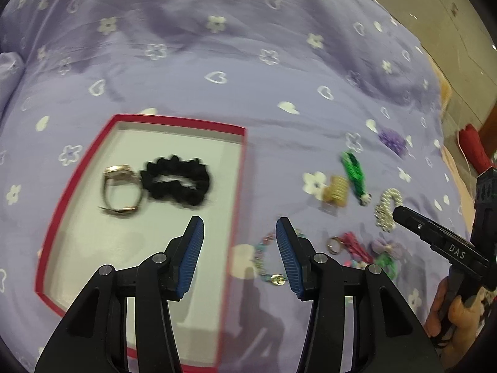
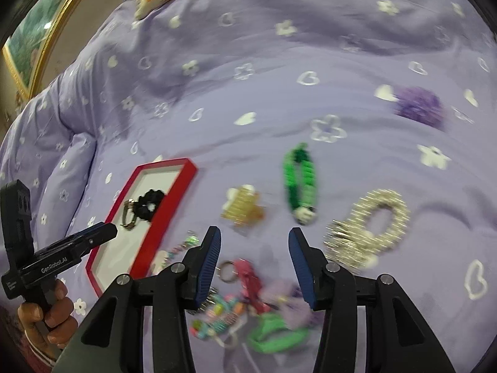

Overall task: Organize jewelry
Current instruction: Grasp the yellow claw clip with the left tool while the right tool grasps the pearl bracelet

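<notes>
Left gripper [image 1: 239,250], pitched downward, hangs over the near right edge of the red tray [image 1: 198,124]; its blue pads [image 1: 192,255] stand apart with nothing between them, released. Right gripper [image 2: 254,262], likewise tilted down, hovers above a loose heap of trinkets; its jaws are also parted and empty. In the right wrist view a hand [image 2: 51,314] grips the handle of the left tool at lower left; in the left wrist view fingers [image 1: 450,317] wrap the right tool's handle at lower right.

Nearest the right gripper lie a pink keyring charm [image 2: 247,276], a multicoloured bead piece [image 2: 217,314] and a green band [image 2: 273,335], touching or overlapping. Just beyond the left gripper a beaded bracelet [image 1: 264,261] lies beside the tray, outside it. Farther out rest a silver scrunchie [image 2: 369,227], a gold clip [image 2: 243,206] and a green bracelet [image 2: 299,183], apart from one another. A purple scrunchie [image 2: 419,104] lies farthest out.

Inside the tray a watch [image 1: 119,191] and a black scrunchie [image 1: 177,180] sit side by side, touching or nearly so.

All rests on a lilac bedspread [image 1: 217,62] printed with white hearts and flowers. A gilt-framed picture [image 2: 34,40] leans at far left.
</notes>
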A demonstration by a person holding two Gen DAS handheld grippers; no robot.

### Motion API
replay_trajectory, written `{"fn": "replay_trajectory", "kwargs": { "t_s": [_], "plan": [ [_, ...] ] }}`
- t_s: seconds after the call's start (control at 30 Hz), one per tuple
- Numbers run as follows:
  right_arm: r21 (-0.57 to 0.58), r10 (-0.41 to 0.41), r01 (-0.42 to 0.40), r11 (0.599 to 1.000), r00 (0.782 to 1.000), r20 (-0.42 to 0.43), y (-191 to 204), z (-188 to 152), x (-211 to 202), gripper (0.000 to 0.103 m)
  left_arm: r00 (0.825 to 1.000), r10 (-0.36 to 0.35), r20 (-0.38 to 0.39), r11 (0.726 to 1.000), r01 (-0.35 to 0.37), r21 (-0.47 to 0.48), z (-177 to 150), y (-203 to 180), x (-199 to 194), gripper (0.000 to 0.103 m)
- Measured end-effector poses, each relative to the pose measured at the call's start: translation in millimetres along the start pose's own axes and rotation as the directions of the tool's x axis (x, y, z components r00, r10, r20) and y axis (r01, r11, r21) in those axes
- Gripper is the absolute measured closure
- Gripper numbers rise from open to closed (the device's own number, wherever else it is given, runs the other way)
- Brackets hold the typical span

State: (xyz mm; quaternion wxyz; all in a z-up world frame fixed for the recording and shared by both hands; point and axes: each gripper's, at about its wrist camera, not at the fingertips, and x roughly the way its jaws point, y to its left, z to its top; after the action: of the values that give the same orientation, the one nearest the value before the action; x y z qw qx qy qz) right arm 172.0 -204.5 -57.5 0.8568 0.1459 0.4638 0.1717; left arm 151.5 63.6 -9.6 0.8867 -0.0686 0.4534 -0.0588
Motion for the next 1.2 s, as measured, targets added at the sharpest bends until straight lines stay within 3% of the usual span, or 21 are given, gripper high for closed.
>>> {"fn": "replay_trajectory", "kwargs": {
  "t_s": [0.13,0.43,0.7,1.0,1.1,1.13,1.2],
  "plan": [
    [0.034,-0.044,0.043,0.998,0.999,0.014,-23.3,-5.0,-11.5,0.055,1.0,-0.017,-0.013,0.999,0.018,0.035,0.4,-23.2,6.4,0.052],
    [0.082,-0.131,0.128,0.988,0.991,0.022,-62.0,-7.2,-17.5,0.043,0.998,-0.046,-0.045,0.995,0.05,0.091,6.9,-58.2,27.9,0.048],
    [0.086,-0.182,0.181,0.98,0.983,0.008,-77.9,-2.6,-4.1,0.043,0.991,-0.098,-0.09,0.988,0.108,0.111,18.3,-79.8,60.1,0.048],
    [0.081,-0.212,0.213,0.974,0.977,-0.011,-86.7,-1.7,18.2,0.046,0.989,-0.06,-0.137,0.983,0.082,0.164,30.5,-107.8,106.6,0.048],
    [0.057,-0.228,0.227,0.972,0.974,-0.001,-83.4,-0.1,21.6,0.053,0.987,-0.053,-0.154,0.983,0.079,0.168,31.0,-110.9,121.0,0.058],
    [0.054,-0.229,0.229,0.972,0.973,0.001,-83.3,0.6,22.2,0.061,0.985,-0.054,-0.161,0.982,0.082,0.17,30.3,-111.4,124.0,0.07],
    [0.05,-0.244,0.243,0.969,0.97,0.004,-83.9,1.5,24.1,0.084,0.984,-0.066,-0.164,0.981,0.094,0.169,28.9,-111.6,126.2,0.076]
  ]
}}
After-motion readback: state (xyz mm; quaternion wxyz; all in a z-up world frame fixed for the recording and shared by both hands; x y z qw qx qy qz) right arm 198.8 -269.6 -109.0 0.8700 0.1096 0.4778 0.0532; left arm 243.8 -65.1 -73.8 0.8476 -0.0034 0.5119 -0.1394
